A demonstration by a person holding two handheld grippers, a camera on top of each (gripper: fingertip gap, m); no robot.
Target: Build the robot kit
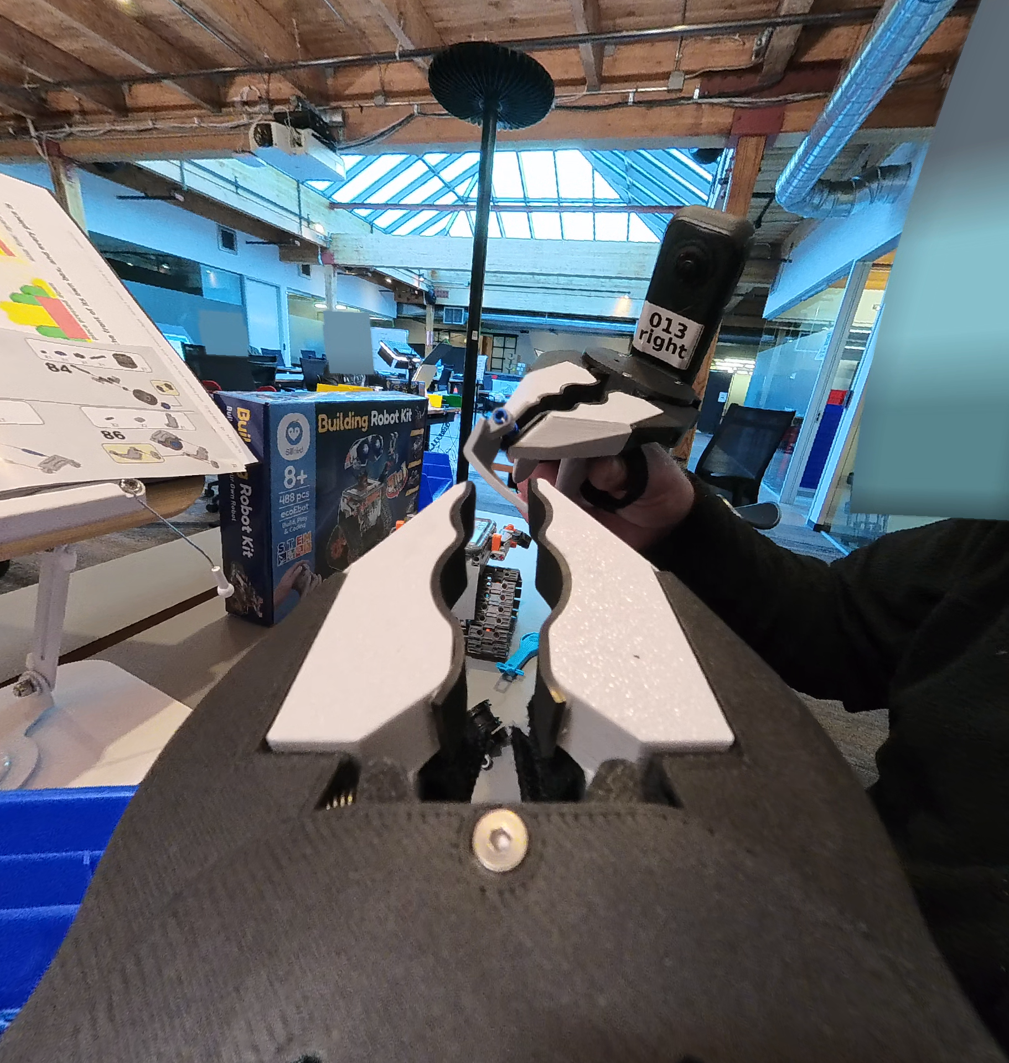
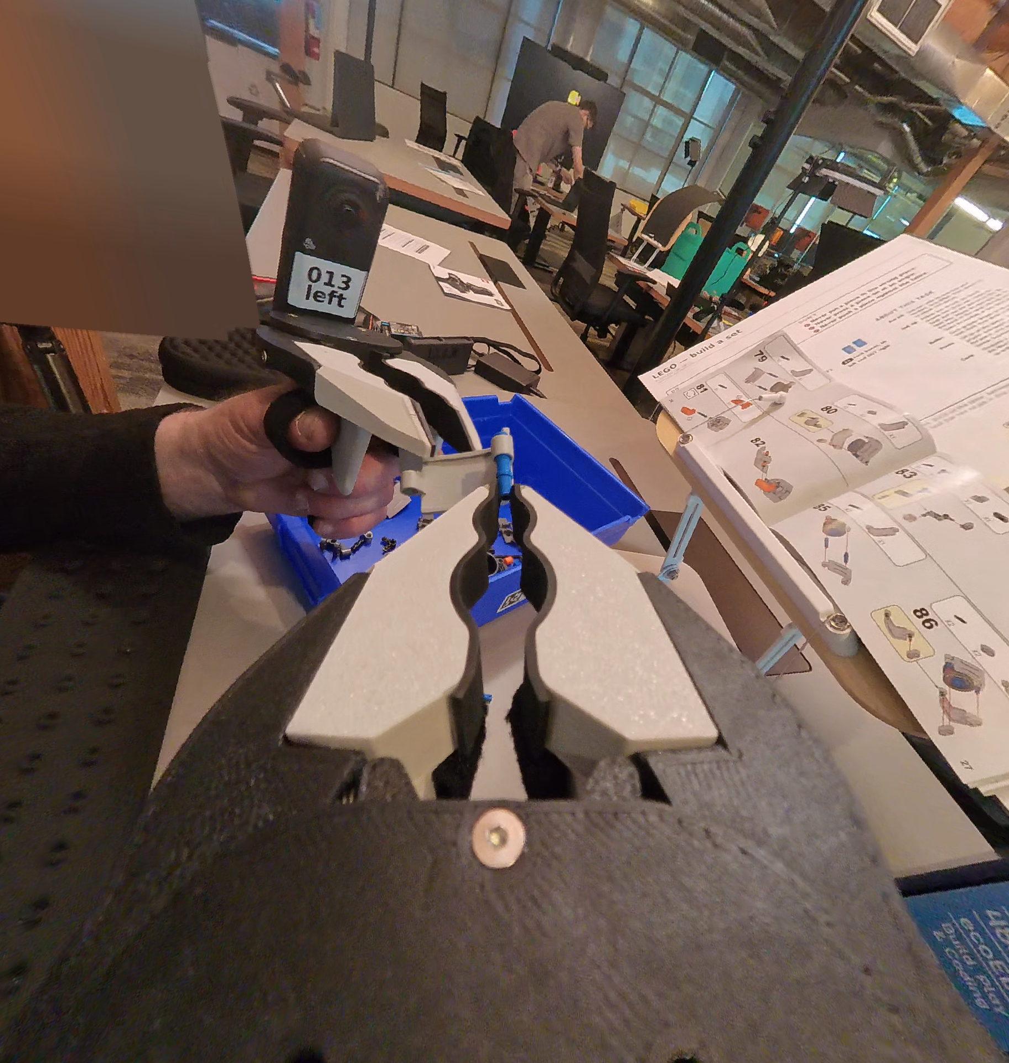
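Left gripper (image 1: 503,497) pinches bent grey beam (image 1: 490,460); right gripper (image 2: 506,497) pinches blue pin (image 2: 502,469) in its upper end.

Both cameras sit just behind their own fingers and face each other closely over the grey bent piece (image 1: 486,457) held between the two grippers. The left wrist view looks slightly upward past that piece toward the ceiling; the right wrist view looks slightly downward past it (image 2: 461,463) onto the blue bin (image 2: 571,460). Both show the instruction booklet (image 1: 70,345) beside that piece.
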